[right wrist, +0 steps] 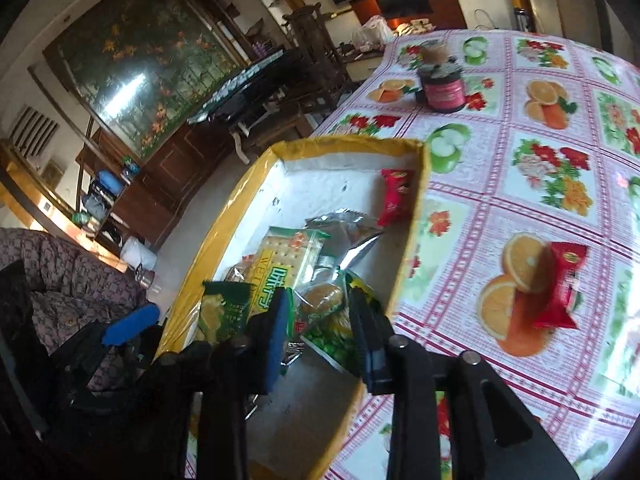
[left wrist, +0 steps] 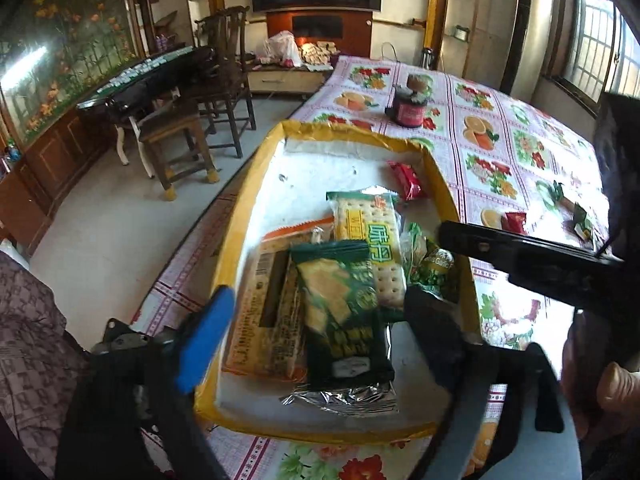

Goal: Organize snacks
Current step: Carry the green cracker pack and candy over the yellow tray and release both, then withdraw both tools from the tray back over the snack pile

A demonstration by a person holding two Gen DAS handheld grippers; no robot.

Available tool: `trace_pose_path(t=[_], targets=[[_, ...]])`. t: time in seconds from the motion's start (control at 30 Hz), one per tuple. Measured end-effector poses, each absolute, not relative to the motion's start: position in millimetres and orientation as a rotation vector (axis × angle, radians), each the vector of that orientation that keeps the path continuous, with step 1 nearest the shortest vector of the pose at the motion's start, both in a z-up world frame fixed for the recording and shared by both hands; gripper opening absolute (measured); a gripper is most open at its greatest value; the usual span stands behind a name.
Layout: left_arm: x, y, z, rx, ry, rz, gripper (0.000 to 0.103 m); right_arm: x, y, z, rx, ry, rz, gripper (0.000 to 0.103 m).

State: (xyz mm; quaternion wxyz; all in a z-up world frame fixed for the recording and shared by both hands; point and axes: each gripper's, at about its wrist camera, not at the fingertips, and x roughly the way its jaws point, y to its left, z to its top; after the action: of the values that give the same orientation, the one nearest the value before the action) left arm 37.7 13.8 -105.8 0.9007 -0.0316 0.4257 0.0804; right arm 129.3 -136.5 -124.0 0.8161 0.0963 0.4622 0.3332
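Observation:
A yellow-rimmed white foam box [left wrist: 256, 184] [right wrist: 416, 216] sits on the table and holds several snack packs: a dark green cracker pack [left wrist: 344, 312], a yellow biscuit pack [left wrist: 372, 236] [right wrist: 284, 268], an orange pack [left wrist: 260, 320], a red pack [left wrist: 406, 180] [right wrist: 394, 196] and a green pea bag [left wrist: 430, 268] [right wrist: 332, 328]. My left gripper [left wrist: 320, 312] is open above the dark green pack. My right gripper [right wrist: 320, 316] is open with its fingers either side of the green pea bag. A red snack [right wrist: 560, 288] [left wrist: 514, 222] lies on the tablecloth outside the box.
A dark jar [left wrist: 410, 104] [right wrist: 440, 88] stands farther back on the fruit-pattern tablecloth [right wrist: 520, 140]. Small green-wrapped sweets [left wrist: 580, 220] lie at the right. Wooden chairs [left wrist: 224, 80] and a dark side table [left wrist: 148, 84] stand left of the table.

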Motion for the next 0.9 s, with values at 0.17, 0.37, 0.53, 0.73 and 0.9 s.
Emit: trace_pose_path(t=[0.17,0.37,0.53,0.73,0.9], targets=[[31,9,-91,-0.062,0.845,0.191,0.094,112,-180,-108,0.286,0.936,0.659,0.037],[23,-7,-73,-0.024,0.795,0.220,0.096,85,-230,-95,0.344,0.888,0.582,0.039],[17,-19,-64,-0.001,0.769,0.230,0.096,63,-259,-86,0.334,0.853,0.520,0.040],[11,-34,-54,0.014,0.747,0.221,0.098,48,-282,-79,0.298,0.815,0.445,0.045],[6,-46,-44,0.018,0.720,0.216,0.100,37,-304,-76,0.316,0.798,0.407,0.045]])
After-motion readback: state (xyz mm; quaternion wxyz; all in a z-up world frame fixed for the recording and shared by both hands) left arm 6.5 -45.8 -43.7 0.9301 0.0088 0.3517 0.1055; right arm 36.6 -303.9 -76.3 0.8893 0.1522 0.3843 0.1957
